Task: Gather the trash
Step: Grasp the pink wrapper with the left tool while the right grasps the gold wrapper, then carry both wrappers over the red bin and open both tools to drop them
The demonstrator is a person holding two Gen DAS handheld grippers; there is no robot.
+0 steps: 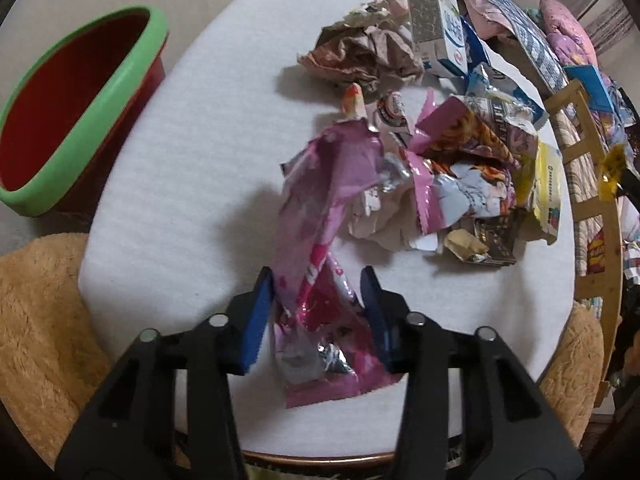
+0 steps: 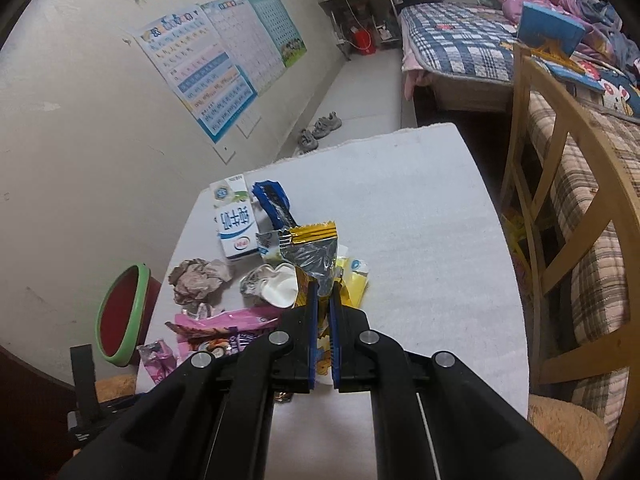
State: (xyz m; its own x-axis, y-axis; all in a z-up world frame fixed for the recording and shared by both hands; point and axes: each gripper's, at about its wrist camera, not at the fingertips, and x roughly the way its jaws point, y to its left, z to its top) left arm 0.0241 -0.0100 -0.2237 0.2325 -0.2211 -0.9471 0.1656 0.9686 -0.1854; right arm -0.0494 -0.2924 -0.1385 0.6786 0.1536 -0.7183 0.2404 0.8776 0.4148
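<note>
Stage: early in the collecting, by the look of it; most of the litter lay on the table (image 1: pixel 192 152) yet.
Left claw (image 1: pixel 318 286): partly closed around a long pink wrapper (image 1: pixel 320 216), blue pads touching its crumpled lower end at bottom centre of the left wrist view; wrapper stretched up toward the heap, far end seemingly resting there.
Right claw (image 2: pixel 324 300): closed tight on a yellow and silver wrapper (image 2: pixel 314 254), held up clear of the table at the centre of the right wrist view.
Bin (image 1: pixel 76 108): red inside, green rim, at the upper left of the left wrist view, off the table's edge; visible part of the inside looked bare, bottom hidden.
Left on the table: milk carton (image 1: pixel 438 26) upper right, brown crumpled paper (image 1: pixel 360 52) beside it, mixed heap of foil and printed wrappers (image 1: pixel 472 168) at right centre.
Done: two pieces gripped, neither over the bin.
Remaining, as judged: carrying both wrappers across to the bin, releasing them, then clearing carton, paper and heap.
Uncertain: whether anything sat deep in the bin already.
</note>
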